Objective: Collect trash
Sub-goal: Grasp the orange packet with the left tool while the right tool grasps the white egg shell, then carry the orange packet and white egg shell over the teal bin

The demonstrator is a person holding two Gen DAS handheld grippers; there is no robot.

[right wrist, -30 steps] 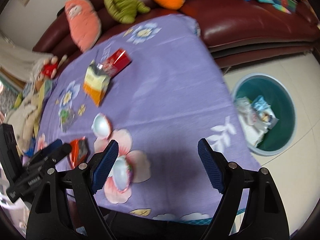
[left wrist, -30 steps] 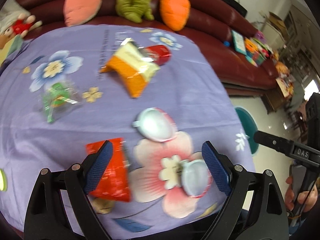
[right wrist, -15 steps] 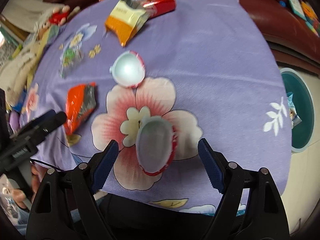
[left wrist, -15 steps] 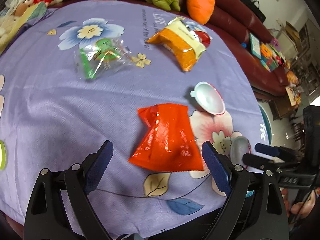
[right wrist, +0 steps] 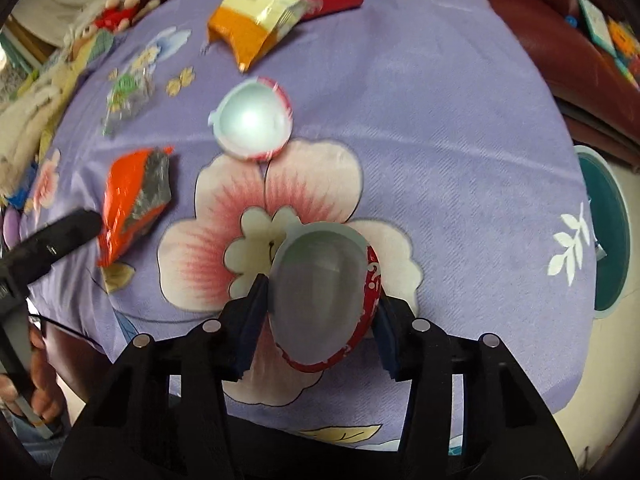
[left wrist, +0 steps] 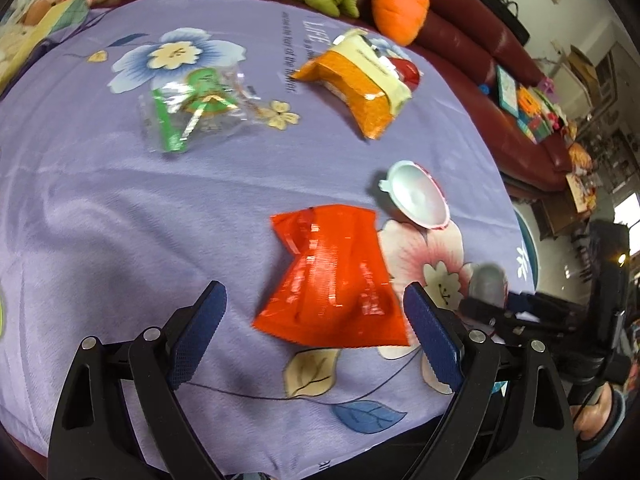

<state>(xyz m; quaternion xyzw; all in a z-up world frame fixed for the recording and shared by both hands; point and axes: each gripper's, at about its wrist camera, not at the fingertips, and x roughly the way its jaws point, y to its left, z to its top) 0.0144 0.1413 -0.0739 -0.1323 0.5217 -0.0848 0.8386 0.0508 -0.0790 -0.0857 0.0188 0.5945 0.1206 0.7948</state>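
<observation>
Black tool [right wrist: 318, 300] frames, blue pads [left wrist: 434, 340], prob. silver screws

Bare lilac flowered tablecloth [left wrist: 100, 240] lay open left of the crumpled red foil wrapper [left wrist: 334, 280], which sat between the wide-spread fingers of the left gripper [left wrist: 316, 336]. Beyond it, 1 empty white egg-shaped plastic half-shell [left wrist: 416, 200], an orange-and-cream snack bag [left wrist: 356, 84] and a clear green-printed wrapper [left wrist: 192, 112] blocked the far side. The teal waste bin [right wrist: 608, 232] stood past the cloth's right edge, with bare cloth before it.
</observation>
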